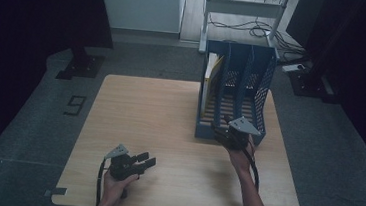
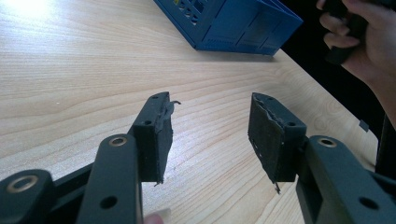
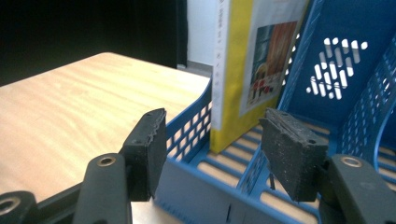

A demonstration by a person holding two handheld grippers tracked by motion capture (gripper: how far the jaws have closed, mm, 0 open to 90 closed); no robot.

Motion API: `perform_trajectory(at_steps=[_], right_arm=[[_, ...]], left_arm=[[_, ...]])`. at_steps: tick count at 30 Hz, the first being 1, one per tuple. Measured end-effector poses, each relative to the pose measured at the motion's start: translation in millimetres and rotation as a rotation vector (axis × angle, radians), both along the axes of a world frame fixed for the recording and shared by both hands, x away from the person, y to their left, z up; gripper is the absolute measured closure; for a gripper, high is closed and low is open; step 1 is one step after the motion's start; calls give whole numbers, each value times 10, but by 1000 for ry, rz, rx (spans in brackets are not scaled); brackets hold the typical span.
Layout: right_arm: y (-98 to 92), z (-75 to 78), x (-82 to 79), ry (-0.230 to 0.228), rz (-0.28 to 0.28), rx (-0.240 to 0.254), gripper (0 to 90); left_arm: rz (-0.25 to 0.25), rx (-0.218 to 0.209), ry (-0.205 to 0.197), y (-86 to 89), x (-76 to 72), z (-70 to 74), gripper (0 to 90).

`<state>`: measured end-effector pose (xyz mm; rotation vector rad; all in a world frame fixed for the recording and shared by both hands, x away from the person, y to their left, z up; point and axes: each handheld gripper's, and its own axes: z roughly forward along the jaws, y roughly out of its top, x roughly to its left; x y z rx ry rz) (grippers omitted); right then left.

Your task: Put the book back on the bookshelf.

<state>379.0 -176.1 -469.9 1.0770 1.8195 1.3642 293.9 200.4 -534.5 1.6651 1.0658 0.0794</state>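
A blue three-slot file rack stands at the table's back right. A yellow book stands upright in its leftmost slot. My right gripper is at the rack's low front edge, pointing into it, jaws open. In the right gripper view the book stands just beyond the open right gripper, with nothing pressed between the pads. My left gripper rests low over the front left of the table, open and empty. In the left gripper view its jaws stand apart over bare wood.
The wooden table is bare to the left of the rack. The rack's two right slots look empty. A metal frame with cables stands on the floor behind the table. The other hand appears at the far right.
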Motion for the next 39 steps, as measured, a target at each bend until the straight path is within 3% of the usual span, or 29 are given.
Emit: perform_trajectory(at_steps=[12,19,27,39], right_arm=[[-101,-167,-430,-8,36,-2,405],[-184,-302,-625,16,58,-24,404],[-254,-494,-698,68,51,-50,400],[-248,-587,-701,101,53,-66,396]], left_arm=[[2,6,0,1,-2,-2,497],[3,10,1,-1,-2,-3,496],[2,22,2,-1,0,-8,495],[2,22,0,0,-3,-5,495]])
